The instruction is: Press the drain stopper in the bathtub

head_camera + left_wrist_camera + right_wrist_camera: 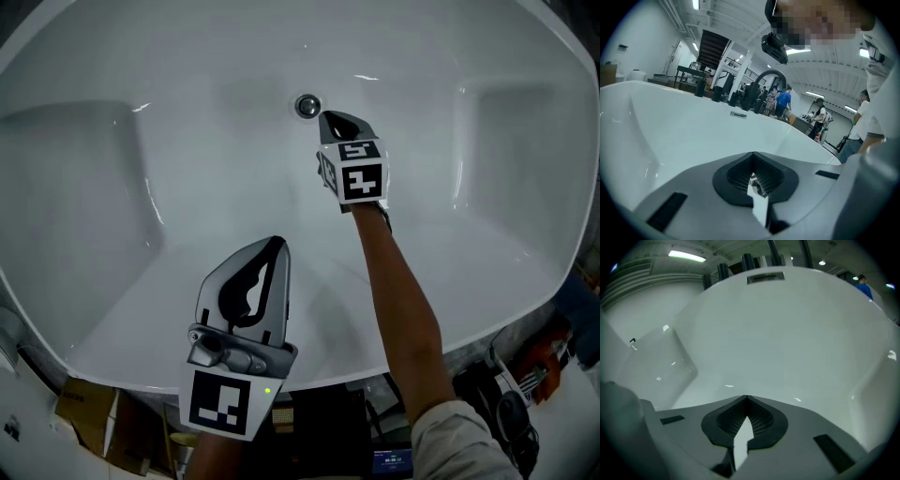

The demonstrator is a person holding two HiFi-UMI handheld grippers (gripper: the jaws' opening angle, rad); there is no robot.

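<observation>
Two handheld grippers over a white bathtub, one beside the drain stopper.

Head view: the round drain stopper [307,105], a shiny metal ring with a darker centre, sits flat in the floor of the bathtub [112,234] near its far end, facing up. Being round, it has no long axis. It lies just beyond the tips of the right gripper [328,118]; contact cannot be told. The left gripper [277,246] hangs near the tub's near rim, well apart from the stopper.
Left gripper view: fingers [717,187] clenched tip to tip, nothing between them.
Right gripper view: fingers [693,427] likewise clenched and empty, aimed along the tub floor.
</observation>
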